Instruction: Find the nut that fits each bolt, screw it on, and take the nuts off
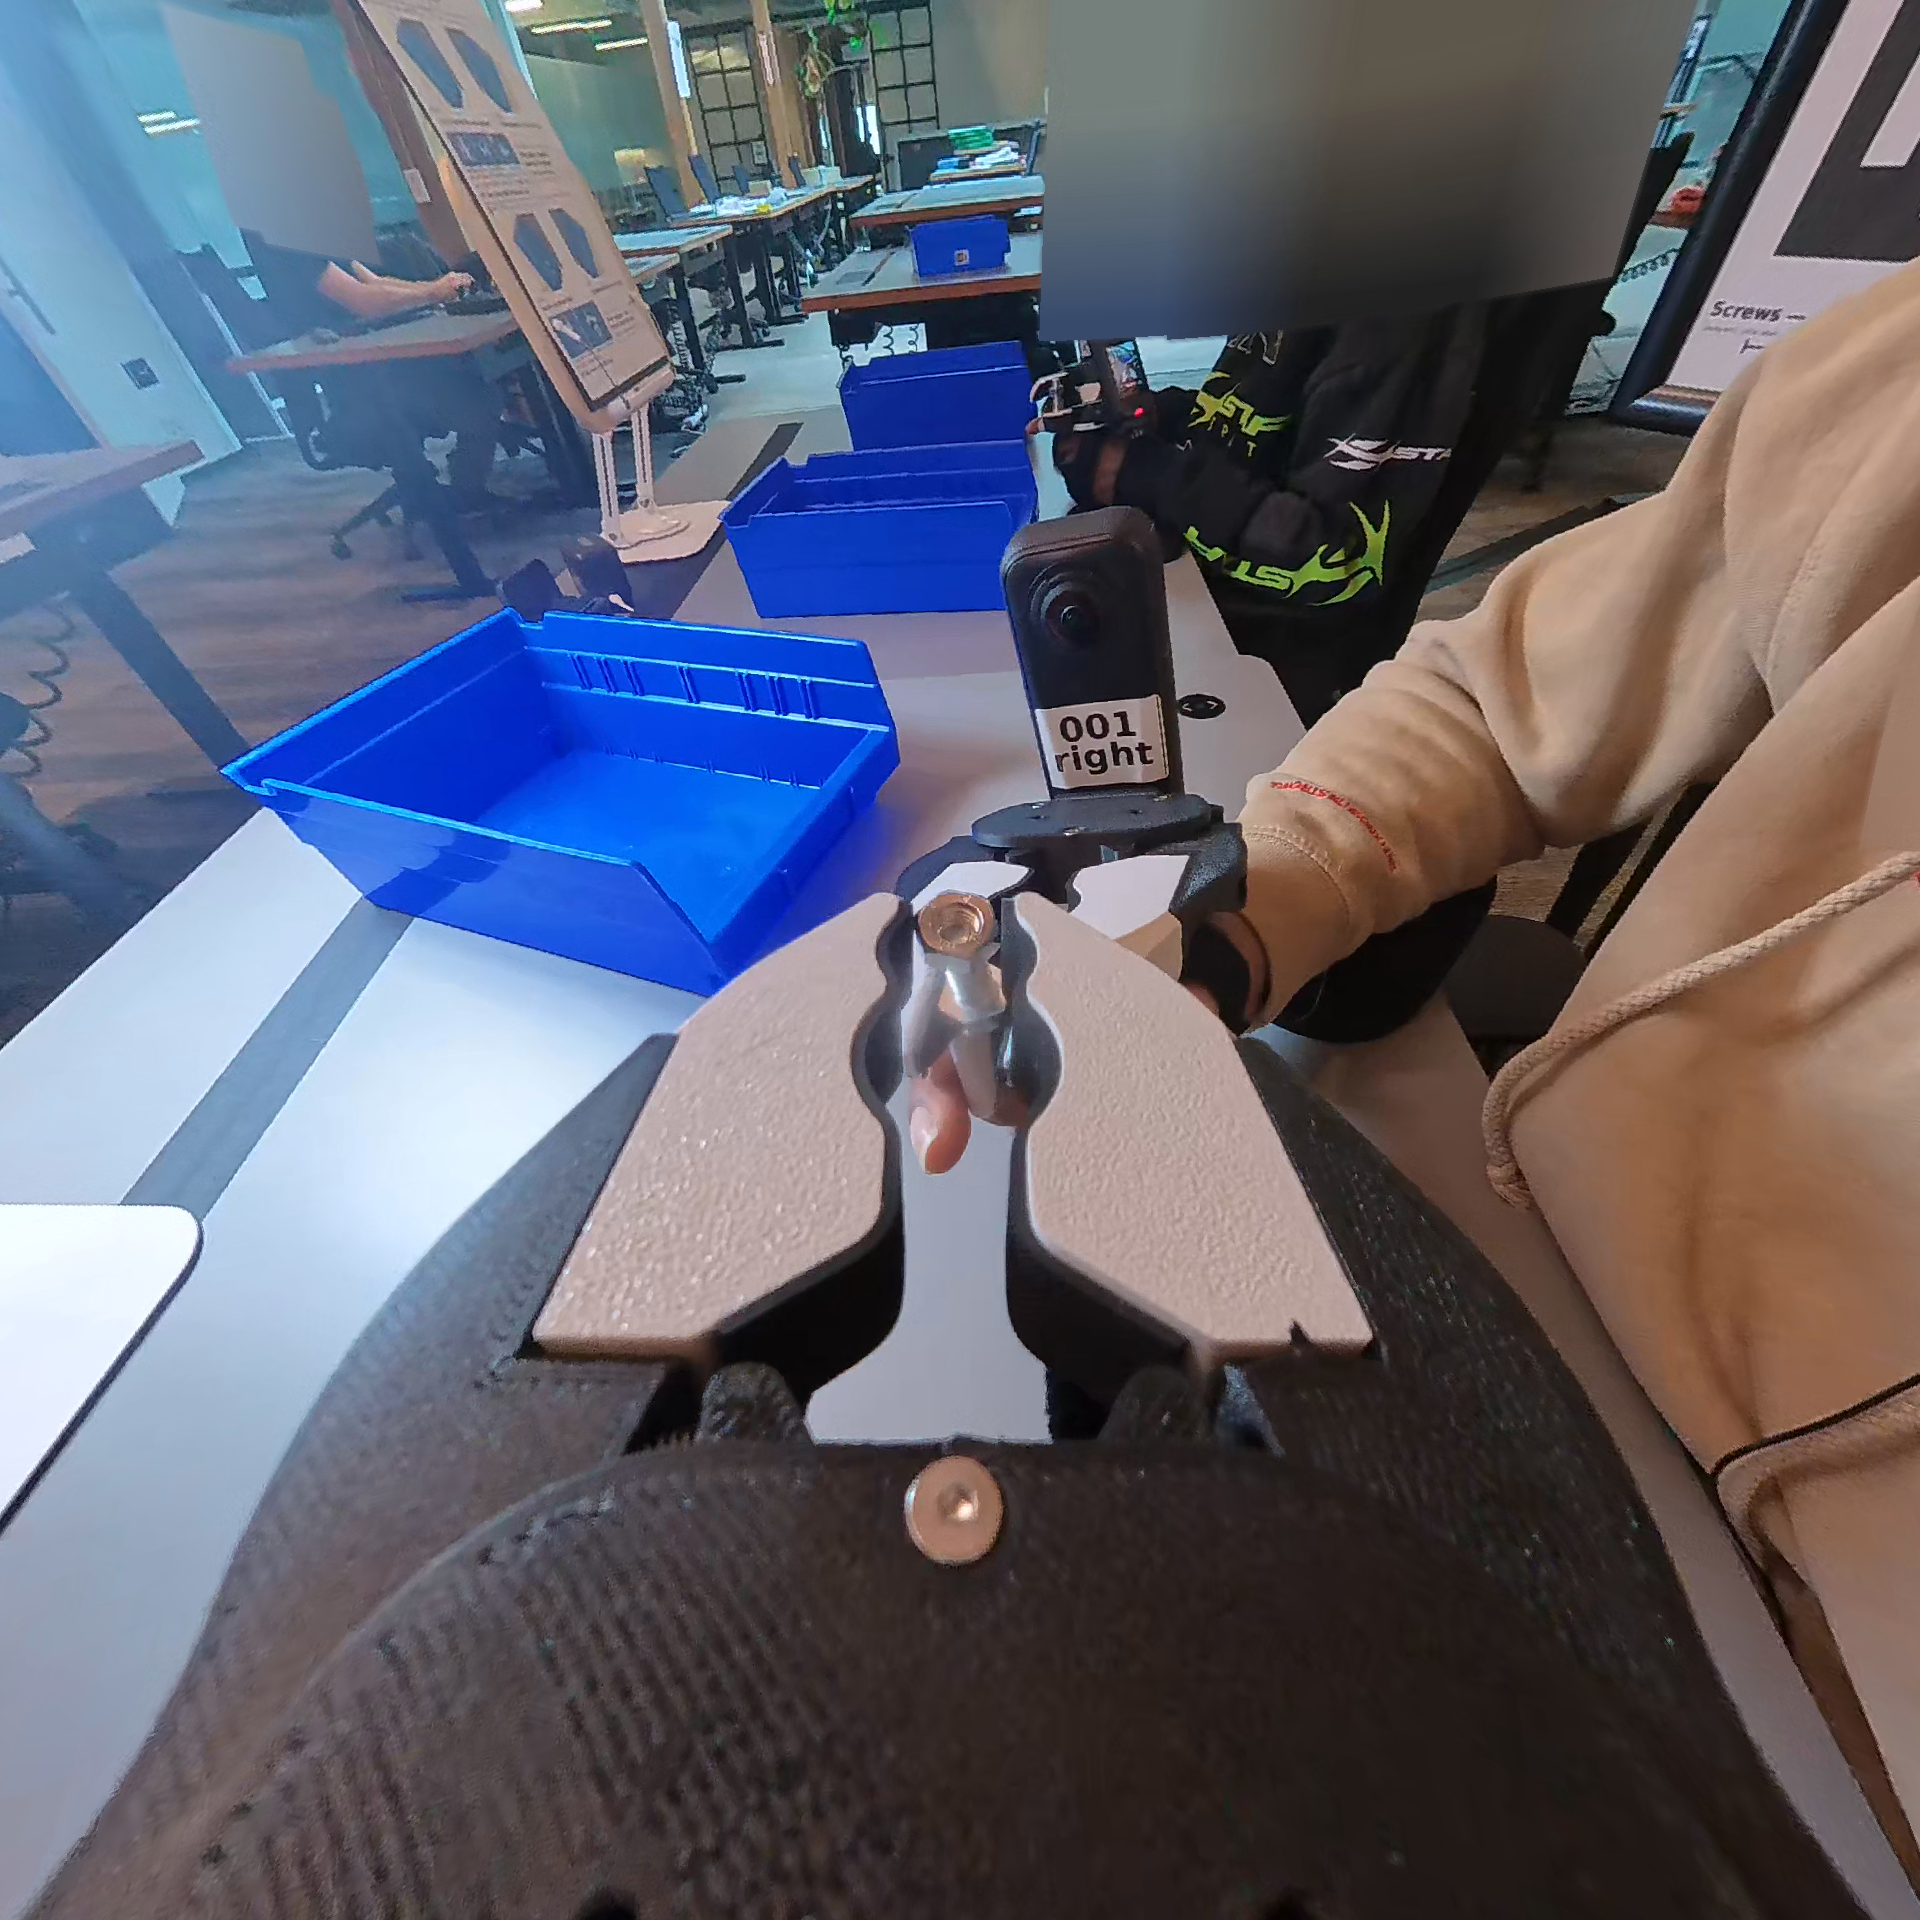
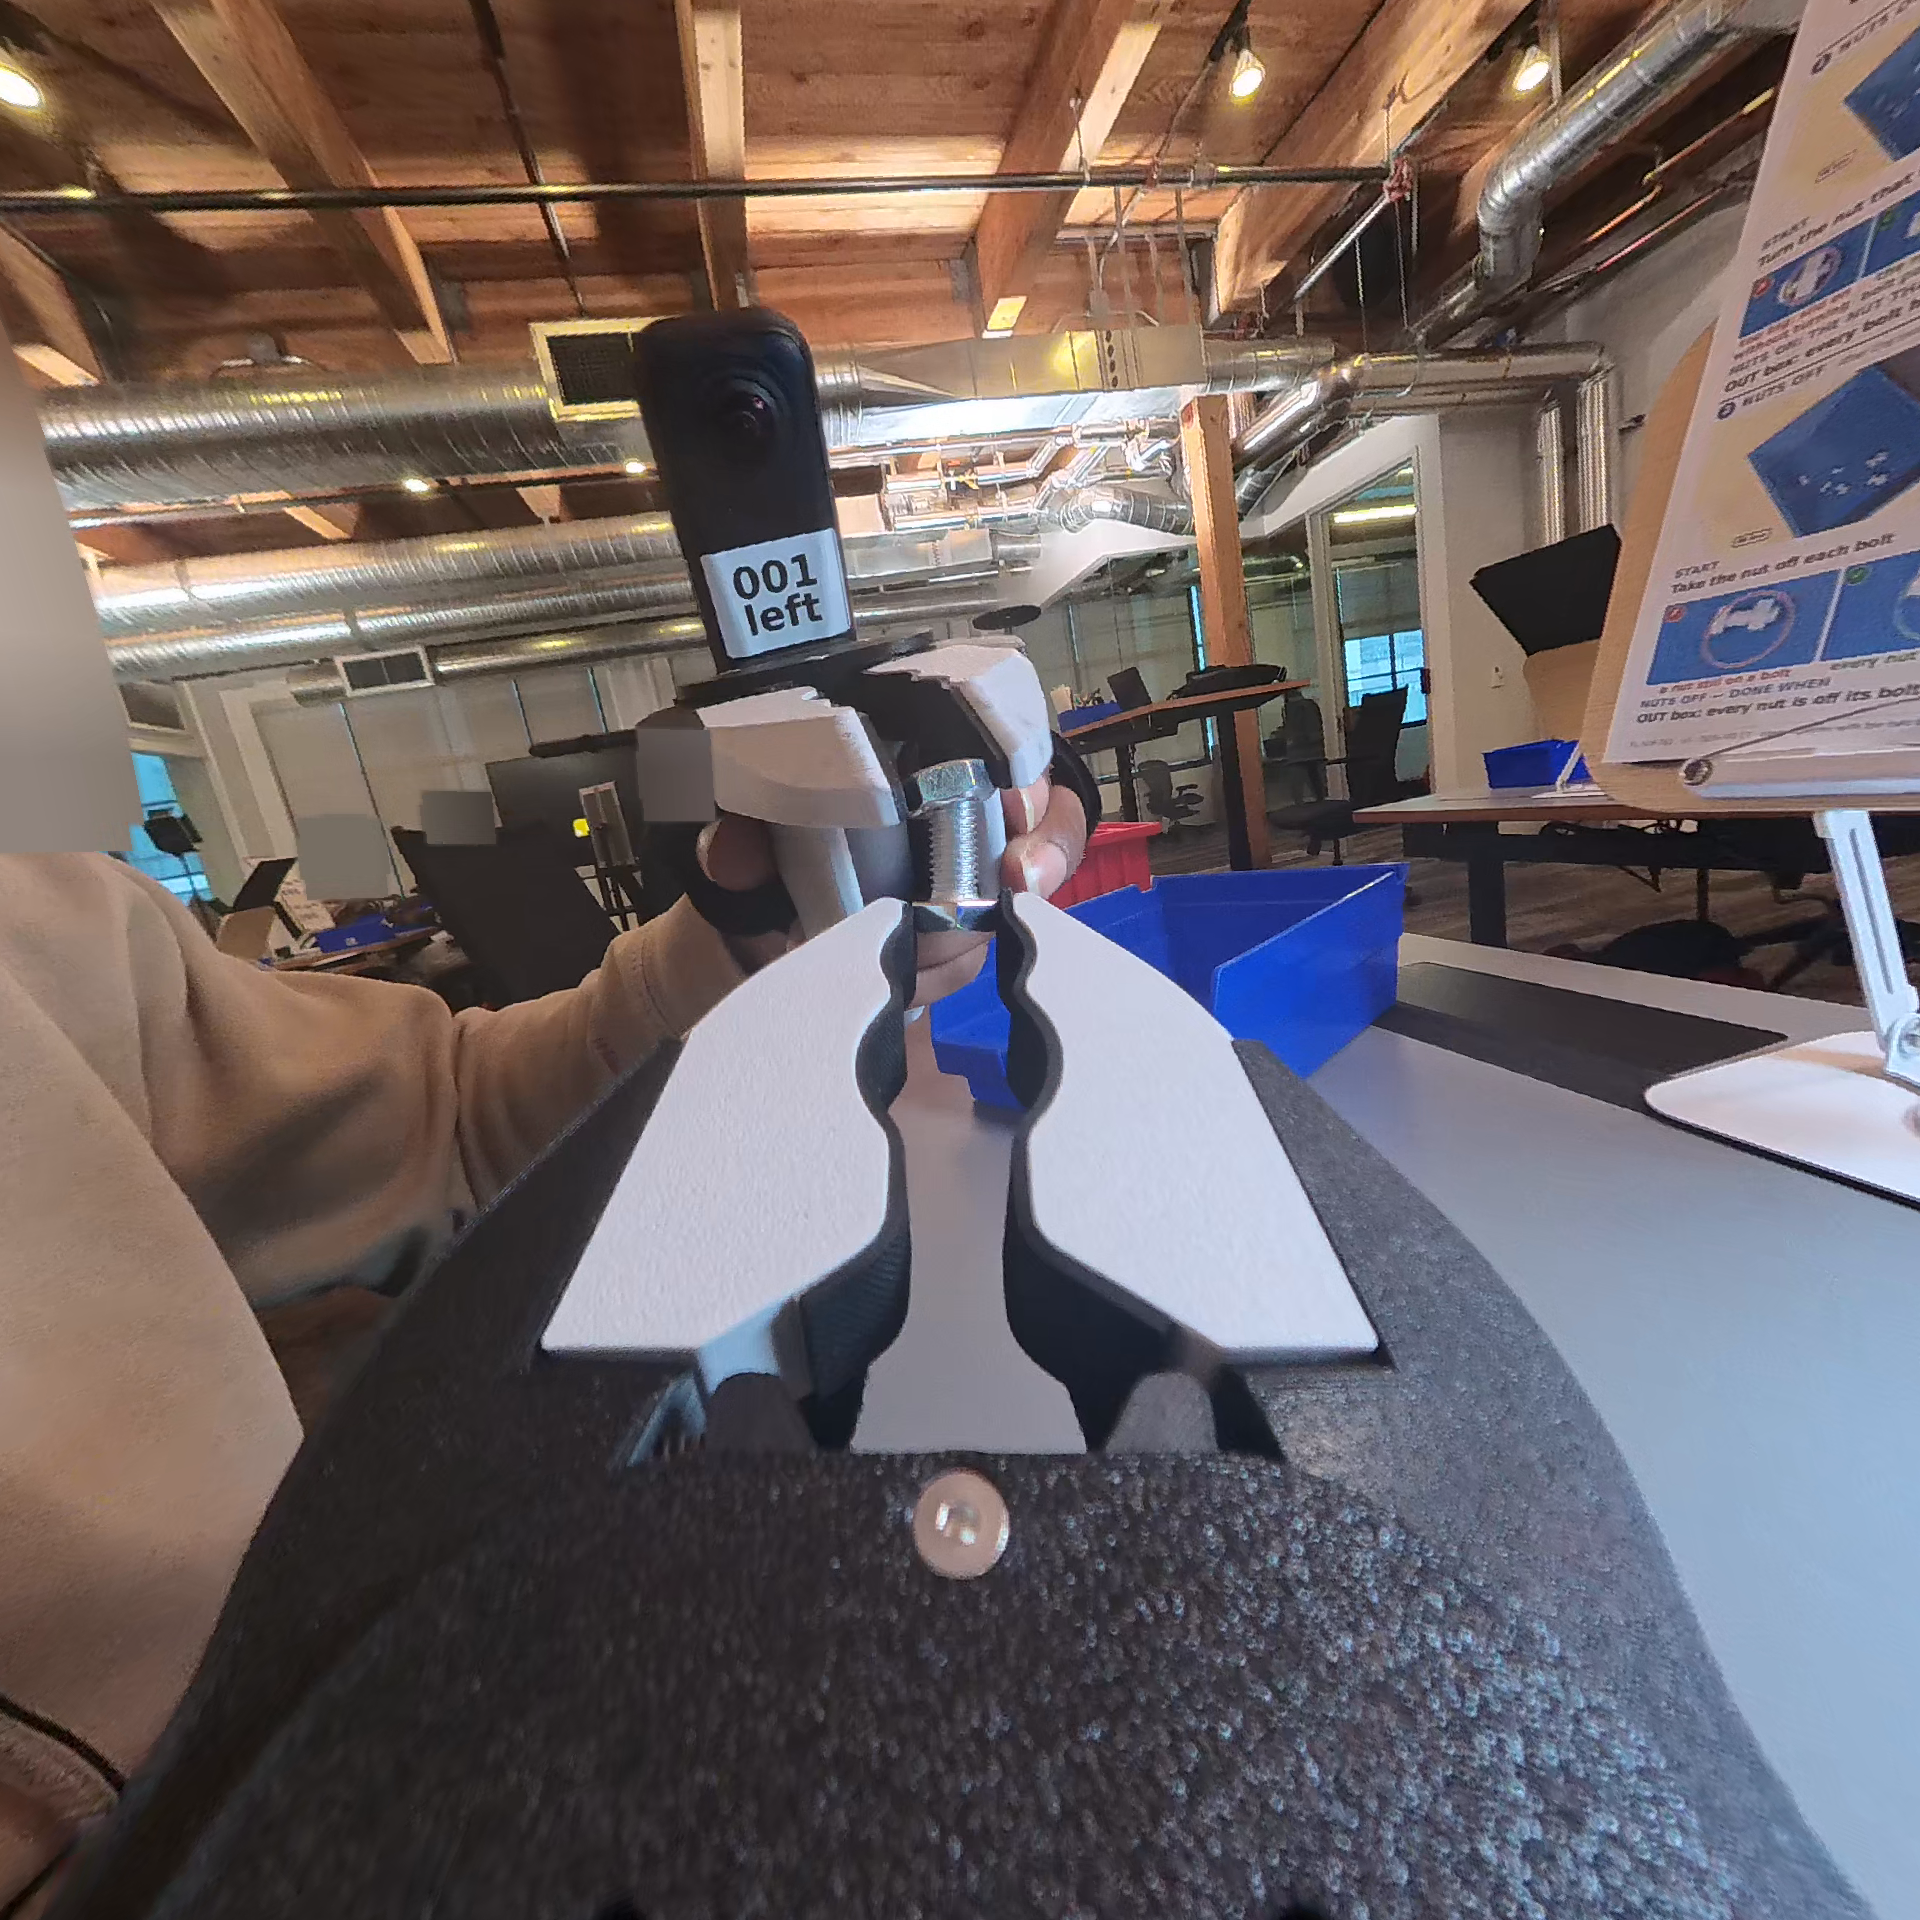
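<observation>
My left gripper [image 1: 951,935] is shut on the hex head of a silver bolt [image 1: 951,923] at its fingertips. In the right wrist view the left gripper [image 2: 951,774] comes in from above and holds the bolt head, with the threaded shank [image 2: 961,852] pointing down. My right gripper [image 2: 956,916] is shut on a silver nut [image 2: 956,914] at the lower end of the thread. The two grippers meet tip to tip above the grey table [image 1: 499,1039]. The person's bare fingers [image 2: 1039,842] show behind the bolt.
An empty blue bin [image 1: 582,790] stands on the table just beyond the grippers, with more blue bins [image 1: 883,530] behind it. An instruction board on a white stand [image 2: 1808,395] is at the right. A person in a black hoodie [image 1: 1288,488] sits across. A red bin [image 2: 1112,852] is farther back. Less than 4 cm separates the two grippers' tips.
</observation>
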